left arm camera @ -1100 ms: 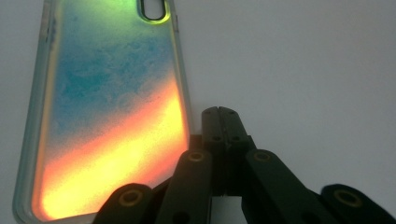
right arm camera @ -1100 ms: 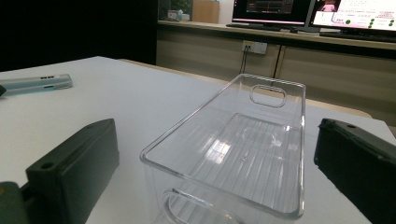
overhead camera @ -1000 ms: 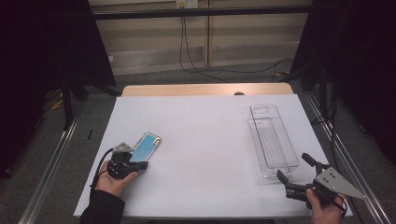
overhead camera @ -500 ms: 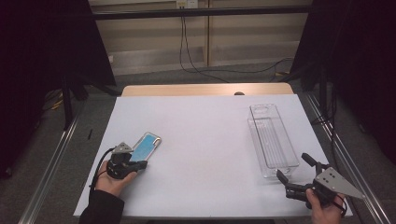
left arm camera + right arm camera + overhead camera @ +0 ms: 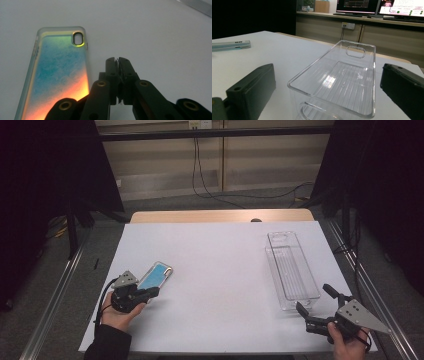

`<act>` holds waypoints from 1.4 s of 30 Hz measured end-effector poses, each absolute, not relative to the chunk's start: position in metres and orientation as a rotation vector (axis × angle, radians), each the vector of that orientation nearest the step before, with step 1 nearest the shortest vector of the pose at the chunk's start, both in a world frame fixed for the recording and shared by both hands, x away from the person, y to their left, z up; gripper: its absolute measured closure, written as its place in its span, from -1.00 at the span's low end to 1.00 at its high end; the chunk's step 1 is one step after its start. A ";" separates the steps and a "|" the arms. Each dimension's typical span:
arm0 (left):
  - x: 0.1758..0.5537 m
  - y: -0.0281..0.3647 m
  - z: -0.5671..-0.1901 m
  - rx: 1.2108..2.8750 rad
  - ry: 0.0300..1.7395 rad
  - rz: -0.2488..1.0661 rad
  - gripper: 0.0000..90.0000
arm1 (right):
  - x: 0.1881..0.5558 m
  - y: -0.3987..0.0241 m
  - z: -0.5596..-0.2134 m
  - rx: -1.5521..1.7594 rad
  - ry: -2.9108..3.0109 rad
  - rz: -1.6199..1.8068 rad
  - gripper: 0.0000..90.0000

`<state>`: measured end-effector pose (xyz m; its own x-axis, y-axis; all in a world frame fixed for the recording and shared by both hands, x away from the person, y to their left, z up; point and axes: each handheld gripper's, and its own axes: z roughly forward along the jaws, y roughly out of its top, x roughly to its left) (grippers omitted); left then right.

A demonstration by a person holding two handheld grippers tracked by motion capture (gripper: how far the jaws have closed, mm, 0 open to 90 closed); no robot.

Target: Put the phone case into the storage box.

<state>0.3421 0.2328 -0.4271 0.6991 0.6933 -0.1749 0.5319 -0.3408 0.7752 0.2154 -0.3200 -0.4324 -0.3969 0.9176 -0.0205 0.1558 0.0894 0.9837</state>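
Phone case [image 5: 60,72], iridescent blue and orange, lies flat near the table's [image 5: 220,265] left edge, just beside the left gripper [image 5: 118,60], whose jaws are pressed together on nothing, alongside the case and not around it. Near the right edge stands a clear plastic bin [image 5: 291,269], long and empty, and the right gripper [image 5: 312,304] sits at the bin's near end with its jaws spread wide to either side of that end, gripping nothing. By my reading the work has barely begun: the case is not yet picked up, and carrying it across to the bin is probably all still to do.
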 end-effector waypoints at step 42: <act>0.358 0.252 -0.410 1.912 1.099 0.408 -0.89 | 0.217 -0.319 -0.432 1.067 1.668 1.374 -1.00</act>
